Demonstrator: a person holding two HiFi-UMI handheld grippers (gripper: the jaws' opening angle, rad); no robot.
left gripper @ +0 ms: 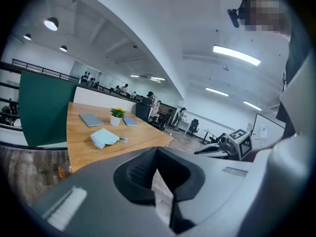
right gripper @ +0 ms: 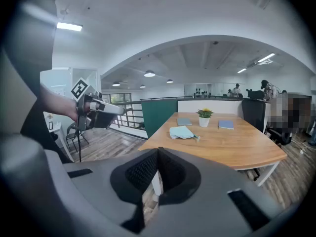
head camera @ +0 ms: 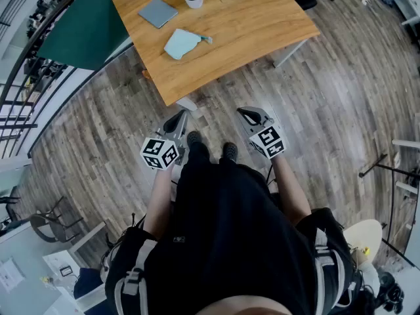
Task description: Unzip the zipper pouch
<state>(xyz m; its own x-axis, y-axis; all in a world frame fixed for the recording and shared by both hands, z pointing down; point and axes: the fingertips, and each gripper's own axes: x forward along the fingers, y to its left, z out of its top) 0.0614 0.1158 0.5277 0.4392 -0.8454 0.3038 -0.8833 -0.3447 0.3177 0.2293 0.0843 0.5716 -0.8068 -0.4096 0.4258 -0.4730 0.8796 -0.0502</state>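
The light-blue zipper pouch (head camera: 182, 42) lies on the wooden table (head camera: 262, 28) at your 12 o'clock, well apart from both tools. Your left gripper (head camera: 177, 118) and right gripper (head camera: 248, 115) are each closed tight, with nothing between the jaws. Step in and open both. Pin the pouch body with one, then pinch what looks like the pull tab (head camera: 206, 39) at its 3 o'clock end and draw it along the zip.

The grey two-jaw left gripper (head camera: 176, 121) and the matching grey right gripper (head camera: 252, 116) are held side by side, well apart, both tipped slightly downward. Each pair of jaws is pressed fully together with nothing between them. The bare left forearm (head camera: 156, 202) and bare right forearm (head camera: 293, 192) extend straight behind the jaws.
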